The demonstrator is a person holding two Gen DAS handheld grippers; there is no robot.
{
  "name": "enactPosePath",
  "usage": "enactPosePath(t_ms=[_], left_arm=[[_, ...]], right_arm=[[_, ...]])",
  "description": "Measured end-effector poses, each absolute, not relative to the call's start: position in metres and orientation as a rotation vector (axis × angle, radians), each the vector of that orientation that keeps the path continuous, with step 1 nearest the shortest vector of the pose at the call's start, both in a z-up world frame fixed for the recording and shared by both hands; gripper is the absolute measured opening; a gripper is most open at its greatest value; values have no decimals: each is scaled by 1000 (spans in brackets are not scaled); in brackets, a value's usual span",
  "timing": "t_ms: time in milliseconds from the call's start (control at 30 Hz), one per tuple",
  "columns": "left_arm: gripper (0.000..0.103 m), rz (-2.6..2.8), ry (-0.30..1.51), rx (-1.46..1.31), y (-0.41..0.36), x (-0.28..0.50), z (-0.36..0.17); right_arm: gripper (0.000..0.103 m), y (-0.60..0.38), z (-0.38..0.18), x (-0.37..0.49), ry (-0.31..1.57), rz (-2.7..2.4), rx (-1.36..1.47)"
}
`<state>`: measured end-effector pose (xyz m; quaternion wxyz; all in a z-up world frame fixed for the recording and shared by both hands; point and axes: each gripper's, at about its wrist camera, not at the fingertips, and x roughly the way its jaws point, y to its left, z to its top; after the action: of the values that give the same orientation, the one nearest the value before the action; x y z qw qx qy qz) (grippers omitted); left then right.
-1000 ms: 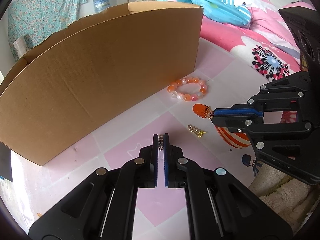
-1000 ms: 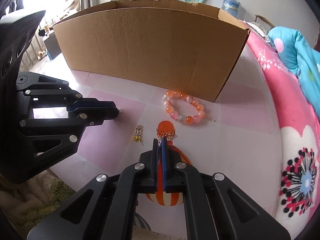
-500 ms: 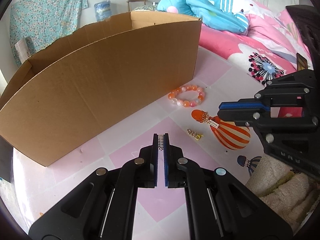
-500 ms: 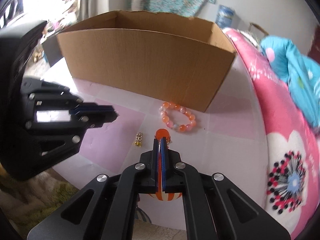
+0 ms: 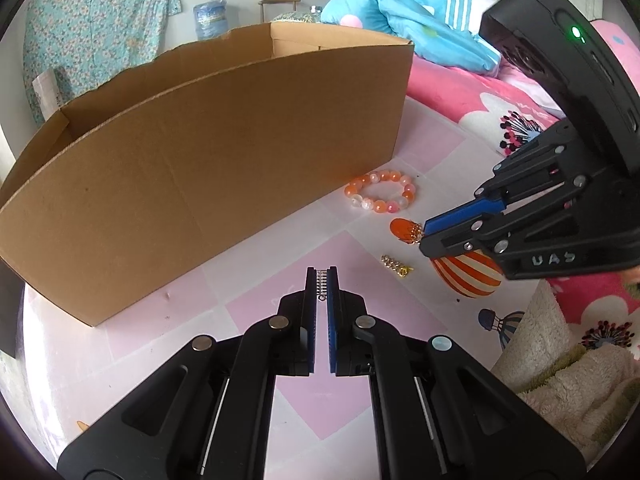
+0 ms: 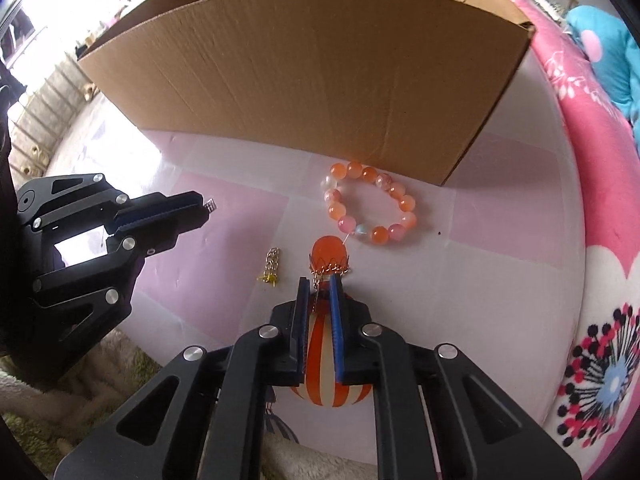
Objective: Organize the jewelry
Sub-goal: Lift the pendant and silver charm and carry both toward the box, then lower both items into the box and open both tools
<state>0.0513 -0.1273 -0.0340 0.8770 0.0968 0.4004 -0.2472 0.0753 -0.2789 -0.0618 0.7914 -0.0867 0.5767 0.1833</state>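
The jaws of the left gripper (image 5: 321, 276) are drawn almost together and a small silver strip of stones, an earring (image 5: 321, 282) by the look of it, is pinched between their tips. It is carried clear of the tabletop (image 5: 280, 256), well in front of the long side of the cardboard box (image 5: 208, 168), probably so that it can be lifted over the wall and dropped inside.

The jaws of the right gripper (image 6: 321, 286) are narrowed to a slim gap, and a thin gold chain (image 6: 318, 280) is caught between their tips. The chain belongs to an orange pendant (image 6: 329, 254), which lies just ahead of the tips near the front edge of the tabletop. Whether the pendant is already lifted or resting on the surface cannot be told. Beneath the gripper an orange-striped balloon (image 6: 320, 368) is seen, printed on the cloth.

A bracelet of orange and pink beads (image 6: 370, 208) is left flat on the tabletop, just beside the near right corner of the box. A short gold earring (image 6: 273, 266) is left between the two grippers, apart from both. These two are judged to be waiting their turn. The box is open at the top, and its inside is hidden from both cameras. A bed with pink bedding (image 5: 472, 92) is seen beyond the right edge.
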Motion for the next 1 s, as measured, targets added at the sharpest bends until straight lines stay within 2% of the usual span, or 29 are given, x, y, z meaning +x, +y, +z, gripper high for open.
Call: enactPosePath(t_ms=[200,333,500,767,1000], left_arm=[[4,-522,840,180,-120,54,-38],[4,-531,831,165,-117,54,-38],[4,-542,812,153,-115,49,-35],[4,-542,743,158,-110,32,-4],[4,-552,601,165,-95,31,62]], right_arm=[[10,-267,-62,84,1317,402,-264],[2,-254,-63,88,1341,401,-327],[2,-254,-60,88,1341,396,-326],[2,-258,-24,69,1212,346,-279],[2,-261,55,57,958,375,-271]])
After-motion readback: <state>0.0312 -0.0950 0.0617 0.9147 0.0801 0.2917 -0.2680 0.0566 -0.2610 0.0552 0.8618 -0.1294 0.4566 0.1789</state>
